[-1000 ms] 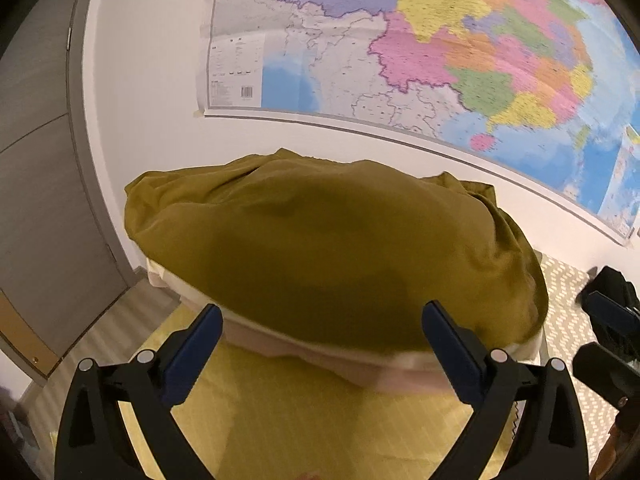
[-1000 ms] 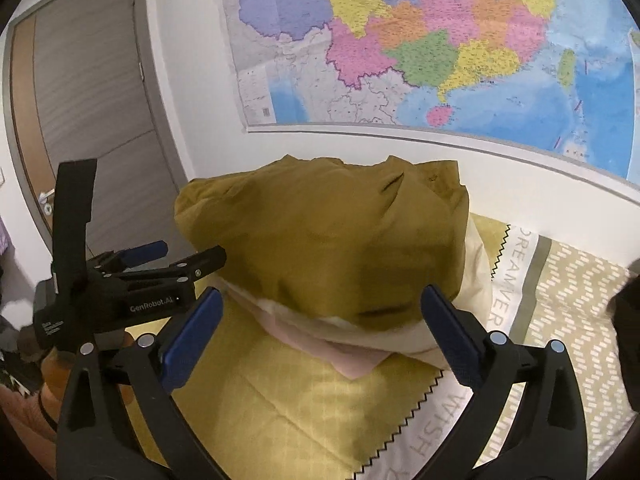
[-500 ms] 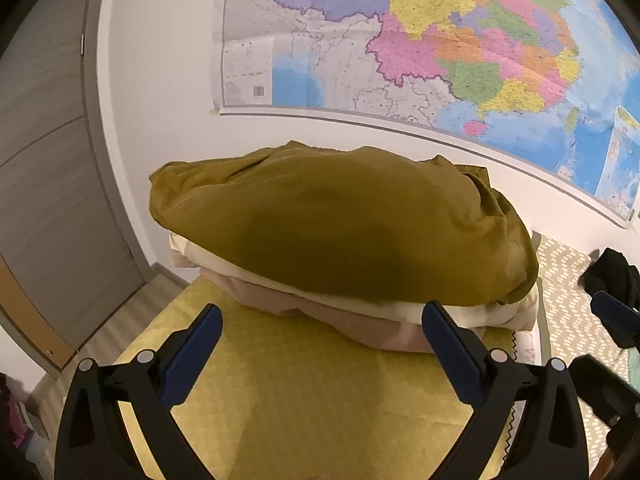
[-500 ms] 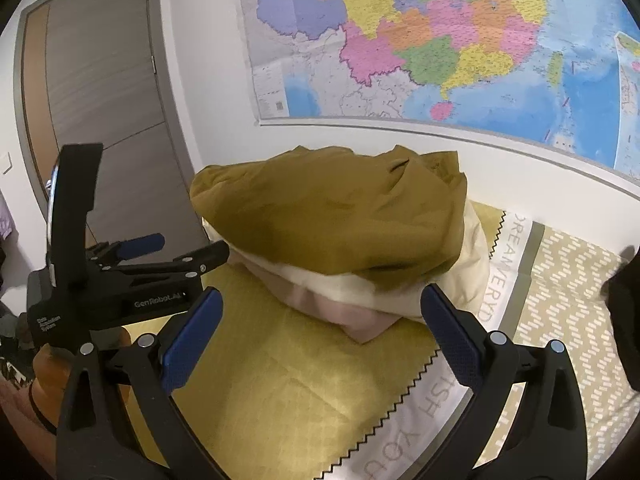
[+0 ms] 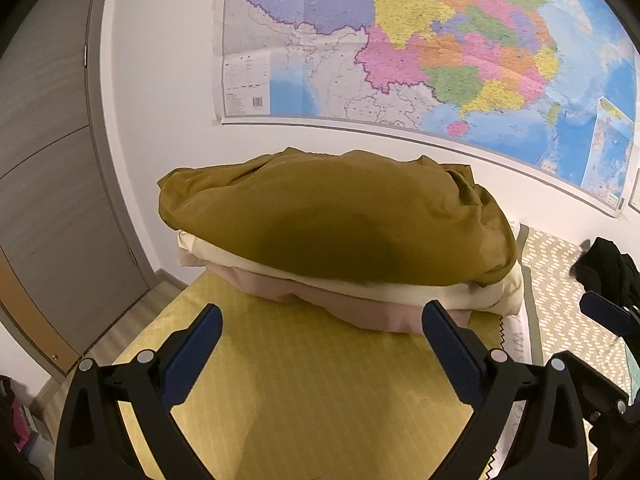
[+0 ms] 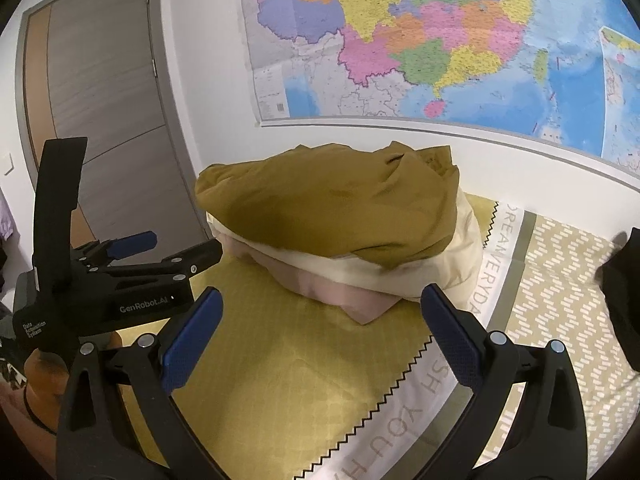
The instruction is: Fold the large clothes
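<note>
A stretch of bare yellow bedspread (image 5: 328,380) lies open before both spread-jawed grippers, giving clear passage forward. Ahead, a stack of folded clothes (image 5: 340,236) blocks the way, backed close against the white wall (image 5: 160,100). To the right, a dark garment (image 5: 608,268) sits on the patterned cover. In the right view, the left gripper (image 6: 176,252) occupies the left side.

1. Your left gripper (image 6: 176,248), seen from the right wrist camera, carries white lettering on its black body: "GenRobot.AI", with a smaller "Data Acquisition System" nearer to you.
2. The bed cover (image 6: 472,364) has a white band printed with grey capitals. The readable parts are "DREAM EVERYDA" at the far end and "SH YOU" nearer.
3. The wall map (image 6: 420,40) bears print too small to read.
</note>
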